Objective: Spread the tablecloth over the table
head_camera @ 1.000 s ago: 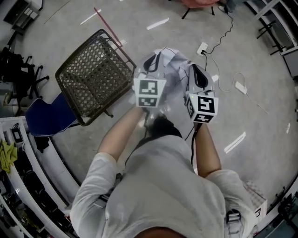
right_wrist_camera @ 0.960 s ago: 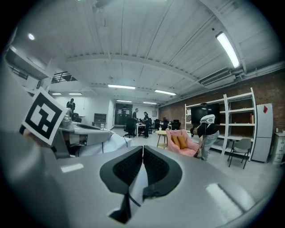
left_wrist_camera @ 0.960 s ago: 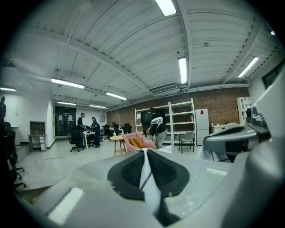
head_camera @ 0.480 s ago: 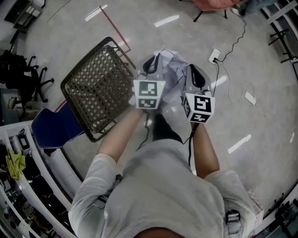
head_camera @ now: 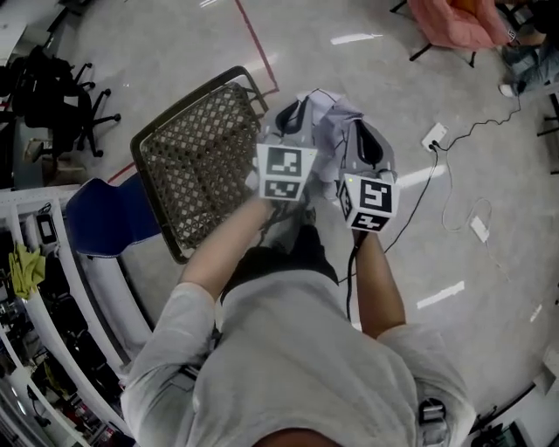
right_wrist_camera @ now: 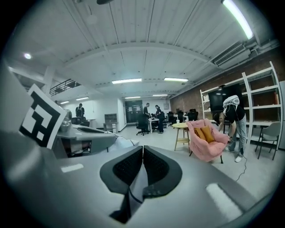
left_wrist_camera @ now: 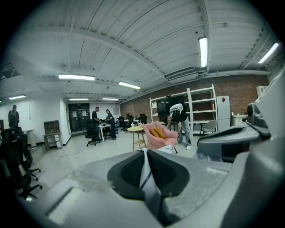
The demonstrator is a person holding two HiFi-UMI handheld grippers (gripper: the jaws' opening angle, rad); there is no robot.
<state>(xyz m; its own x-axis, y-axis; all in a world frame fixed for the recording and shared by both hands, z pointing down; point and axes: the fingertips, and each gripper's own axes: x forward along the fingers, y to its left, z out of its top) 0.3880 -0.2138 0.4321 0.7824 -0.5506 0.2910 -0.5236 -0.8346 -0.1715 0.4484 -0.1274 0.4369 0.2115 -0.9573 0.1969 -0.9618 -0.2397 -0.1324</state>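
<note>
The tablecloth [head_camera: 326, 120] is a pale crumpled bundle held up in front of the person, between both grippers. My left gripper [head_camera: 291, 115] is shut on a fold of it; in the left gripper view a white strip of the tablecloth [left_wrist_camera: 144, 173] runs between the closed pads of the left gripper [left_wrist_camera: 146, 153]. My right gripper [head_camera: 367, 141] is also shut on it, and the right gripper view shows the tablecloth [right_wrist_camera: 133, 185] pinched in the right gripper [right_wrist_camera: 143, 149]. The table [head_camera: 196, 161], with a dark woven mesh top, stands just left of the grippers.
A blue chair [head_camera: 109, 218] and white shelving [head_camera: 52, 297] lie left of the table. A black office chair [head_camera: 61, 96] is at far left. A power strip with cable [head_camera: 434, 135] crosses the floor at right. A pink armchair [head_camera: 454, 22] stands far right.
The person and view have turned, so the table now sits closer beside the left gripper. Both grippers keep hold of the bunched cloth.
</note>
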